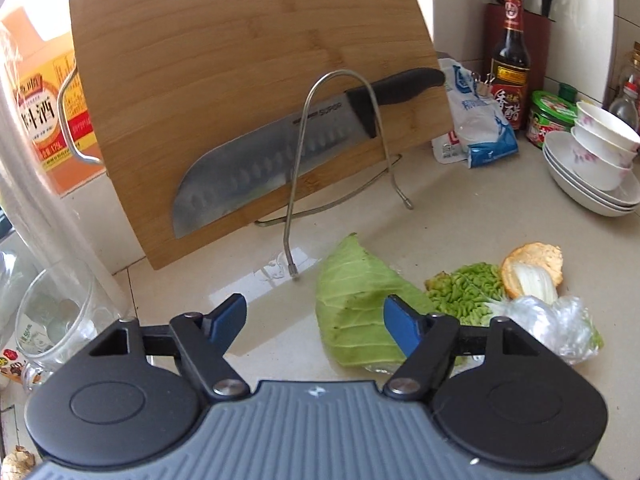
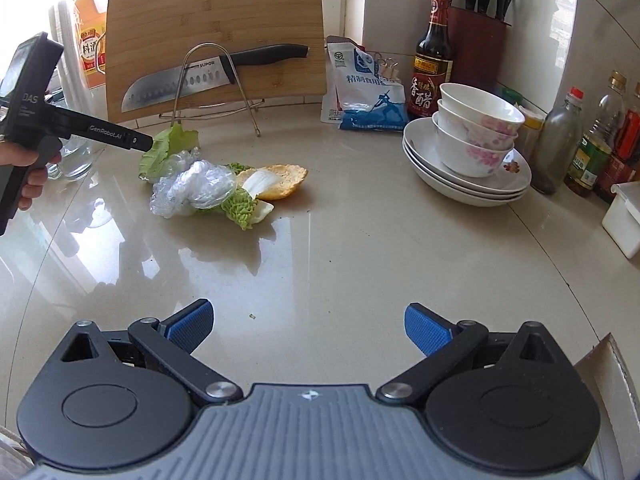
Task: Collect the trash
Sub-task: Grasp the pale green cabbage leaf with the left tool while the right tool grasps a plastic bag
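Beige counter (image 2: 340, 240) | left gripper (image 1: 316, 320) released over cabbage leaf (image 1: 352, 292) | right gripper (image 2: 308, 326) released, empty

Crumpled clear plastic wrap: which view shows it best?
Right wrist view: the crumpled clear plastic wrap lies whole and unobstructed on the scraps. Left wrist view shows it at the edge, partly behind the tool's arm.

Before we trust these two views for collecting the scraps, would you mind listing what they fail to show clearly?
- Left wrist view: the right pad of the left claw covers part of the cabbage leaf; contact cannot be told.
- Right wrist view: the crumpled plastic film hides part of the green scraps.
- Either view: no trash bin appears.
- Right wrist view: the cardboard edge is cut off at the frame's right.
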